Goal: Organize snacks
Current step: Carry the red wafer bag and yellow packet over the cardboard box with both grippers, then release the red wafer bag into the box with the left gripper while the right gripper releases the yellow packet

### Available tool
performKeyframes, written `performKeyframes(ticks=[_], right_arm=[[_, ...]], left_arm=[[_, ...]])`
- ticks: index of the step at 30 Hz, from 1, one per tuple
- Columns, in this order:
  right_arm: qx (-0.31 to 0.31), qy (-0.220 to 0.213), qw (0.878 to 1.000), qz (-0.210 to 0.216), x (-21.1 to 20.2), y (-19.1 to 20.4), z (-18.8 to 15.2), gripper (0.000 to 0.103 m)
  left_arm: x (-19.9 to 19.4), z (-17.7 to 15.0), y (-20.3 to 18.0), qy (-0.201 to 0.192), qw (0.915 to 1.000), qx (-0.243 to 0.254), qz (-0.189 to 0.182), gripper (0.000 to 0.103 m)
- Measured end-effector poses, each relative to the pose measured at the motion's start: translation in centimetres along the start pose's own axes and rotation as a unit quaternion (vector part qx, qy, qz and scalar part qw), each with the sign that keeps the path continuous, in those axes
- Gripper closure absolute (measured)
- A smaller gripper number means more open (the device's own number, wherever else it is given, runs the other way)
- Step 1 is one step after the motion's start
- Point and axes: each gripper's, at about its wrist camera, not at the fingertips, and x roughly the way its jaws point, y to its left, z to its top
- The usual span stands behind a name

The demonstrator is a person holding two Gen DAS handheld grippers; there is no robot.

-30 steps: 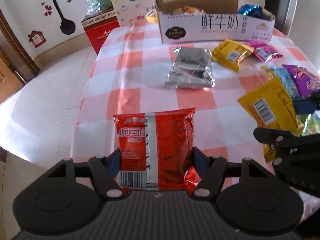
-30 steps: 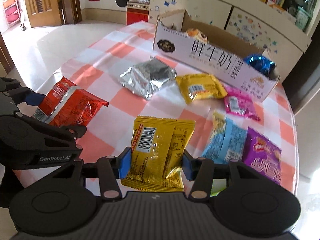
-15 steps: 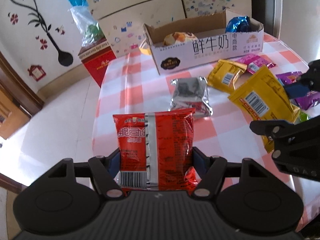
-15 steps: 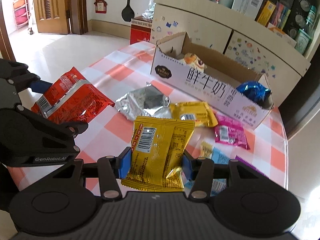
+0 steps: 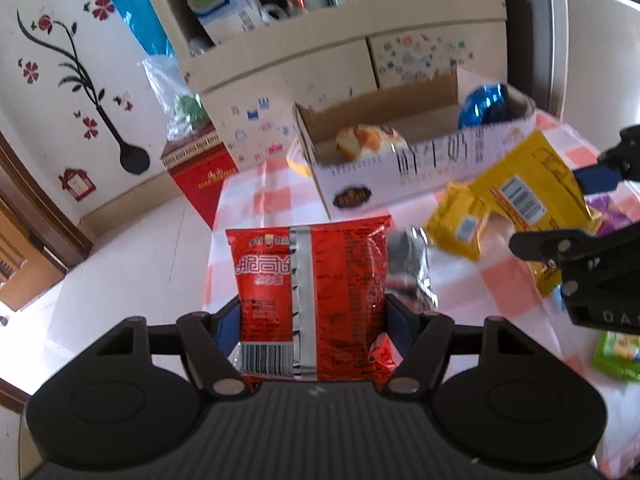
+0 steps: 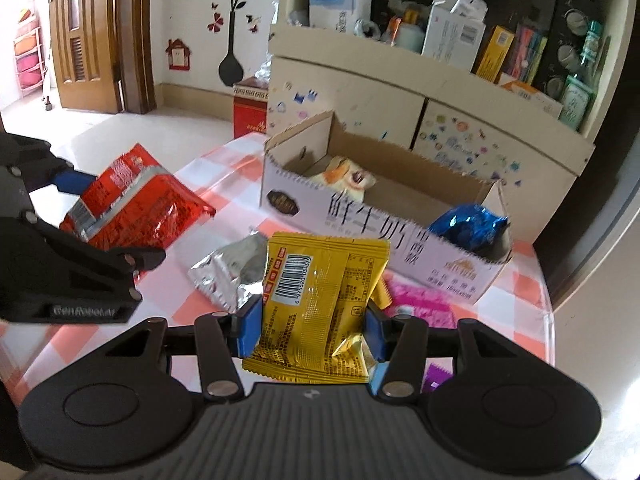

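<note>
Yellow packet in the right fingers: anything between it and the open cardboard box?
Nothing visible blocks it. The yellow packet is held up off the table, and the cardboard box lies straight ahead, its top open. The silver packet and pink packet lie lower, on the table.

Glossy foil red packet (image 5: 310,292), crinkled shiny yellow packet (image 6: 320,308), matt corrugated cardboard box (image 6: 360,216).
</note>
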Motion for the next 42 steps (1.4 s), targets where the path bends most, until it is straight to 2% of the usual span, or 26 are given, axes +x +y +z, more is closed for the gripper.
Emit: performKeyframes(ticks=[5, 13, 18, 22, 29, 36, 42], right_arm=[[0.005, -0.014, 1.000, -0.007, 0.1, -1.2, 0.7, 0.045], [0.035, -0.058, 0.997, -0.028, 0.0, -3.7, 2.6, 0.045], [0.046, -0.090, 0.994, -0.040, 0.2, -4.9, 4.0, 0.045], [0.046, -0.104, 0.992, -0.045, 0.9, -5.5, 5.0, 0.045], [0.039, -0.105, 0.992, -0.055, 3.1, -6.9, 6.2, 0.045], [0.061, -0.106, 0.990, -0.067, 5.5, -9.1, 7.5, 0.045], [0.094, -0.105, 0.988, -0.069, 7.7, -10.4, 8.6, 0.045]], left_arm=[[0.3, 1.6, 0.5, -0.023, 0.9997, 0.001, 0.007, 0.033], [1.8, 4.6, 2.0, -0.036, 0.9969, -0.067, -0.019, 0.033], [2.8, 6.6, 2.5, -0.055, 0.9943, -0.090, -0.016, 0.033], [4.2, 8.1, 2.5, -0.067, 0.9935, -0.091, -0.005, 0.033], [7.0, 10.3, 2.1, -0.082, 0.9939, -0.074, 0.007, 0.033], [9.5, 12.5, 1.3, -0.097, 0.9937, -0.055, 0.009, 0.033], [11.7, 14.0, 0.7, -0.088, 0.9945, -0.055, -0.007, 0.033]])
